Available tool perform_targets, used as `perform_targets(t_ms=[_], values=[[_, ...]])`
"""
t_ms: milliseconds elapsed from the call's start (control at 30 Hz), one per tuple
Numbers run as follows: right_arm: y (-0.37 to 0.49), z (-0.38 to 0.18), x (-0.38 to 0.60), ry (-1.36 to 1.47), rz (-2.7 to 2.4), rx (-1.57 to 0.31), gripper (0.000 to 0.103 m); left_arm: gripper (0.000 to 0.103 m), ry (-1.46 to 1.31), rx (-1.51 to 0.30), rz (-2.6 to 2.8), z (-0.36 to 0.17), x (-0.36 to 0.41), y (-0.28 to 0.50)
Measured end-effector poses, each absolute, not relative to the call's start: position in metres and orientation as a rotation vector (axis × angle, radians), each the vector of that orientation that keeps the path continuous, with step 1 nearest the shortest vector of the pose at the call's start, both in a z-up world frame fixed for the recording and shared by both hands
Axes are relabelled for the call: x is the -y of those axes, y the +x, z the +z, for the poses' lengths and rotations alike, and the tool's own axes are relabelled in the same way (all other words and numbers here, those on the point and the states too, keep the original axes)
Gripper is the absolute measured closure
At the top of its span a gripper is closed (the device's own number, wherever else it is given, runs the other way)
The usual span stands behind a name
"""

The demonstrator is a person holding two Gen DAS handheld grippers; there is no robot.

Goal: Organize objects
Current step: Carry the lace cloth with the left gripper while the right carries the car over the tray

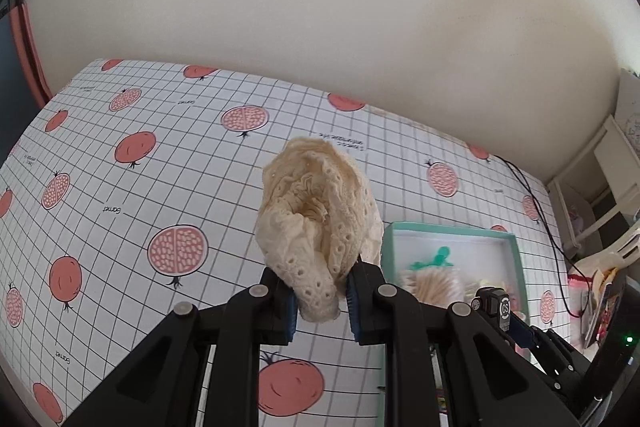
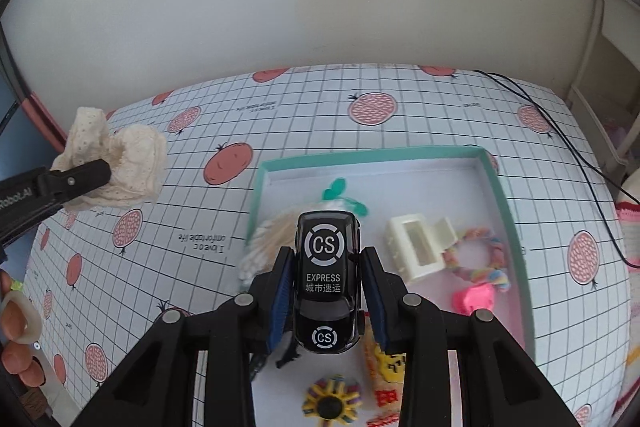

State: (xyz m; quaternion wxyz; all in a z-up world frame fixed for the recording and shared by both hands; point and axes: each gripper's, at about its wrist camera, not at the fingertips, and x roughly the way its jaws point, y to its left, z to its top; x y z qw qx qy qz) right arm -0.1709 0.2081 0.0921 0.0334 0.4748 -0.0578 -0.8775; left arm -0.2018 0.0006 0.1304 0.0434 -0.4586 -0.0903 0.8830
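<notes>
My left gripper (image 1: 322, 301) is shut on a cream lace scrunchie (image 1: 318, 215) and holds it above the pomegranate-print tablecloth (image 1: 120, 195), left of the box. The scrunchie also shows in the right wrist view (image 2: 120, 167). My right gripper (image 2: 326, 291) is shut on a black toy car (image 2: 326, 279) marked "CS EXPRESS", held above the teal-rimmed box (image 2: 496, 179). The car also shows in the left wrist view (image 1: 494, 305).
In the box lie a bundle of cotton swabs (image 2: 266, 243), a green hair clip (image 2: 340, 191), a cream claw clip (image 2: 418, 243), a rainbow scrunchie (image 2: 486, 267), a pink clip (image 2: 474, 299) and a yellow-black flower clip (image 2: 330, 401). A black cable (image 2: 568, 143) runs at the right.
</notes>
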Motion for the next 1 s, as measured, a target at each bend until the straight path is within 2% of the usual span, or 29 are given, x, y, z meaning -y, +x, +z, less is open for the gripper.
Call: perform_targets(t_ms=[500,700,1000], values=[[-0.145,0.106,-0.256,1.469,-2.755,0.231,0.067,0.082,-1.354,0.223,2.516,0.139,-0.064,-0.178],[-0.134,0.096,-0.26,1.523,-2.751,0.137,0.067,0.082,-1.377,0.23,2.456,0.132,-0.083,-0.172],[-0.128,0.079,-0.266,1.599,-2.724,0.121,0.067,0.082,-1.411,0.173,2.408,0.115,-0.109,-0.16]])
